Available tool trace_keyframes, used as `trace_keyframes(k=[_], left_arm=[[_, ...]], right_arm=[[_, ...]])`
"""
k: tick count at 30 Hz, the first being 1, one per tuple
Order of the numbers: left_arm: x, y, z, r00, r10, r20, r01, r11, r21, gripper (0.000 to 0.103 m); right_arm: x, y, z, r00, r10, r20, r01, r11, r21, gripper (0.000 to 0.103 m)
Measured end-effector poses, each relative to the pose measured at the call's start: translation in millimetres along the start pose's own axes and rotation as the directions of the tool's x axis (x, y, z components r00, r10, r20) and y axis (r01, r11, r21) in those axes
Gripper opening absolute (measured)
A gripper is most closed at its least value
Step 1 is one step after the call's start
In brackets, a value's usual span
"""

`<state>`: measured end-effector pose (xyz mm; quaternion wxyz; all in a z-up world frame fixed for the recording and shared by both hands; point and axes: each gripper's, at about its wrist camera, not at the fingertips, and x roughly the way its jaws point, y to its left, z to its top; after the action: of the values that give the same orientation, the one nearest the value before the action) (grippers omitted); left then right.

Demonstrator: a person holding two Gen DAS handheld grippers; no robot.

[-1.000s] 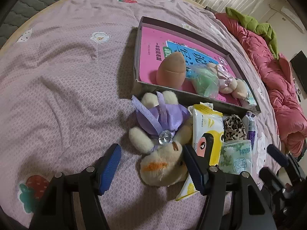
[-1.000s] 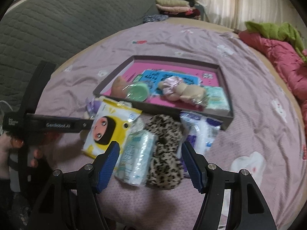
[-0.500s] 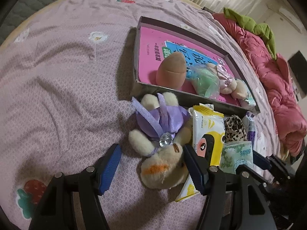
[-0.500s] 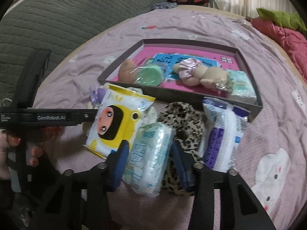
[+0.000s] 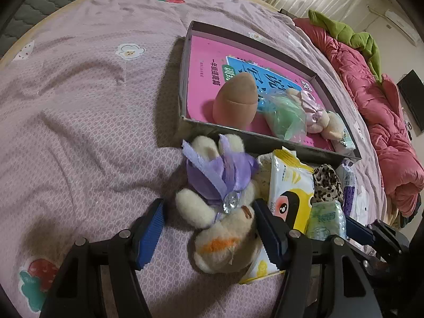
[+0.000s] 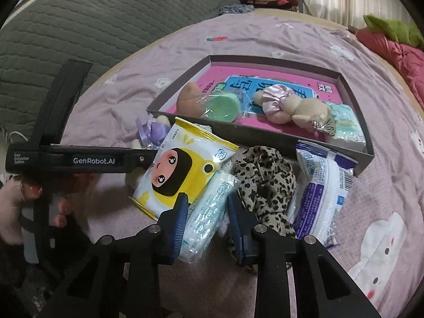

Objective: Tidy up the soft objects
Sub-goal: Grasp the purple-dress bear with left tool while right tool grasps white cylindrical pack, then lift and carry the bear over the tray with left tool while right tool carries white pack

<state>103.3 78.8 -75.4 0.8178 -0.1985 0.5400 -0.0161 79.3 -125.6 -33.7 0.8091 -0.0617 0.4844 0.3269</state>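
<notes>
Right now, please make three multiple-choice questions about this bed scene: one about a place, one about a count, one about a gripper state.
1. Where does the plush bear with the purple ribbon lie?
A. inside the tray
B. on the bedsheet, outside the tray's near wall
C. on the red quilt

2. How many things lie inside the tray?
A. two
B. four
C. six

3. What is the state of the right gripper?
A. closing around the small tissue pack
B. wide open above the tray
C. holding the leopard cloth

Answers:
1 B: the bear is on the sheet before the tray wall.
2 B: brown egg toy, green sponge, pink-capped bear, pale tissue pack.
3 A: its fingers flank the small tissue pack closely.
</notes>
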Motion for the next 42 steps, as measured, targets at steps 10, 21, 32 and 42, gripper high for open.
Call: trace_keyframes(k=[10,21,32,42], left_arm=[[7.3,0.3,6.4,0.999,-0.031,0.005,0.031,1.0,-0.002,0.057],[-5.4,-6.4,2.6,0.997,-0.07,0.045,0.07,0.998,0.005,0.04],[-55.3,-3.9,-2.1,0.989,-0.065,0.136,0.067,0.998,-0.003,0.04],[-82.9,-22.7,-4.4,0.98,-0.077,0.184,0.069,0.996,0.052,0.04]], right_arm=[[14.8,-2.7,2.5,0.999,-0.012,-0.037,0.013,1.0,0.023,0.025],[-9.9,-16.4,2.0,1.0,-0.014,0.026,0.012,0.996,0.085,0.019],[-32.4,-17.3,6.0,0.995,-0.042,0.091,0.033,0.995,0.099,0.019],[-58.8,-21.8,9.5,0.986,-0.056,0.159,0.035,0.991,0.129,0.019]])
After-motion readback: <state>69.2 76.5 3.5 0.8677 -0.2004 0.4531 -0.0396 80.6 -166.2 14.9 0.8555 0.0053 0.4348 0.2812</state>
